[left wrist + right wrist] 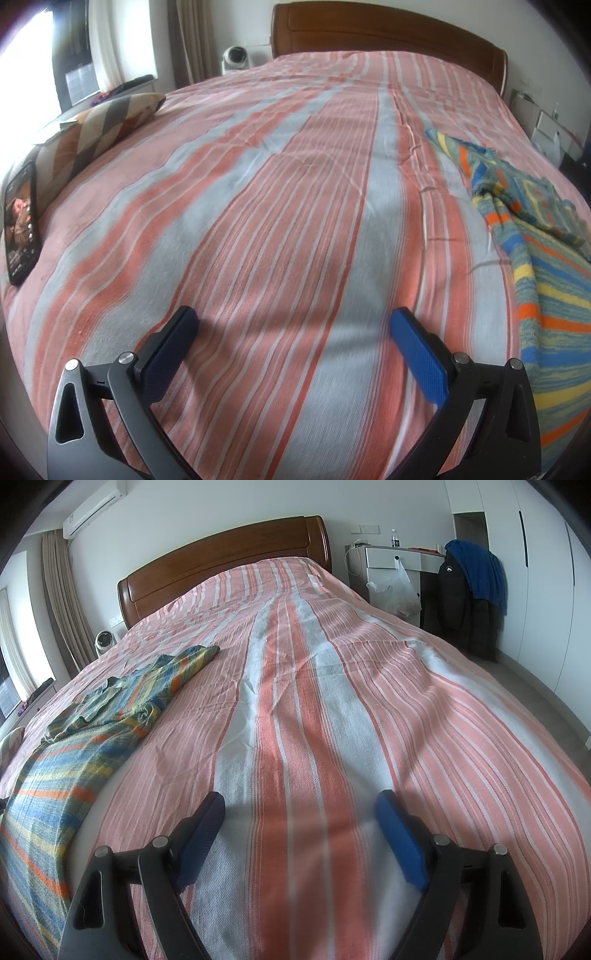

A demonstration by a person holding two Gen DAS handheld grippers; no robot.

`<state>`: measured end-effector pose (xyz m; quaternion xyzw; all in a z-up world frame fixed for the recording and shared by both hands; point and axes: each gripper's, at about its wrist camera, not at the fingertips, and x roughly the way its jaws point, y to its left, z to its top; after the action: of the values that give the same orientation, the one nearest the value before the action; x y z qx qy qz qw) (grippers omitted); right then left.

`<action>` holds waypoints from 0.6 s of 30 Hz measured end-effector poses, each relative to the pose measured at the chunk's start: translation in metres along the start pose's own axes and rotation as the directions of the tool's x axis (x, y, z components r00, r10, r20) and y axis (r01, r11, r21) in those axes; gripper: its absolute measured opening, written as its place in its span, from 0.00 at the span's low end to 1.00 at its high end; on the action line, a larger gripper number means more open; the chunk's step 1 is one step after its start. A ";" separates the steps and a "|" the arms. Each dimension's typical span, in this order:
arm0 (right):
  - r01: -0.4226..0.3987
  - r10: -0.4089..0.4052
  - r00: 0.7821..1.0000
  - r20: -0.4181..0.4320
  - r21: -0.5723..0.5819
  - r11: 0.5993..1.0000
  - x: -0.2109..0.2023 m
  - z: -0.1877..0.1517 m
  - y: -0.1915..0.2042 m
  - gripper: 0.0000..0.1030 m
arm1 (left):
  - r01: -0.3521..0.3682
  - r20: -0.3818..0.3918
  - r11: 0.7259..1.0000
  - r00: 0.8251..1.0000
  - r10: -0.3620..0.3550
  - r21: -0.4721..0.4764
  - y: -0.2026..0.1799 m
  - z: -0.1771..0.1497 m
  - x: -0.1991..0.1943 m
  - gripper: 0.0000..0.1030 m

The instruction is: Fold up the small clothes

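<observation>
From the left wrist view, your left gripper (pixel 293 325) has its jaws spread wide with nothing between them, hovering over bare bedspread (pixel 258 221). The striped knit garment (pixel 535 266) lies well off to the right of the jaws, rumpled at its far end and flatter nearer you. It looks like a soft, light knit that will sag and stretch when lifted, so I'd judge a pinch at a hem corner or a shoulder edge safer than a grab at the bunched middle. To the left of the jaws, near the bed's edge, a phone (pixel 22 225) leans against a patterned cushion (pixel 103 122); beyond them is a bright window, and the wooden headboard (pixel 388 37) stands far ahead.

From the right wrist view, your right gripper (pixel 300 808) also has its jaws apart and empty. Here the garment sits to the left of the jaws, its near striped panel close beside the left finger and a sleeve trailing away ahead. The bedspread is soft and lightly creased, so it may drag along with the knit. To the right, past the bed, stand a white desk (pixel 391 559) and a dark jacket (pixel 465 602).
</observation>
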<state>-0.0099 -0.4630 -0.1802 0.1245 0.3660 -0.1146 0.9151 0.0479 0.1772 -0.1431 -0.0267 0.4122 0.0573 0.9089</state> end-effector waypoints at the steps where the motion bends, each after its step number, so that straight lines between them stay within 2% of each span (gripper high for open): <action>1: 0.000 0.000 1.000 0.000 0.000 1.000 0.000 0.000 0.000 0.81 | 0.000 0.000 1.000 1.000 0.000 0.000 0.000 0.000 0.000 1.00; 18: 0.001 -0.001 1.000 0.001 0.001 1.000 0.000 0.000 0.000 0.81 | -0.001 0.001 1.000 1.000 0.001 0.001 0.000 0.000 0.002 1.00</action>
<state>-0.0100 -0.4629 -0.1804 0.1245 0.3655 -0.1155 0.9152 0.0493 0.1770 -0.1440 -0.0262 0.4117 0.0576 0.9091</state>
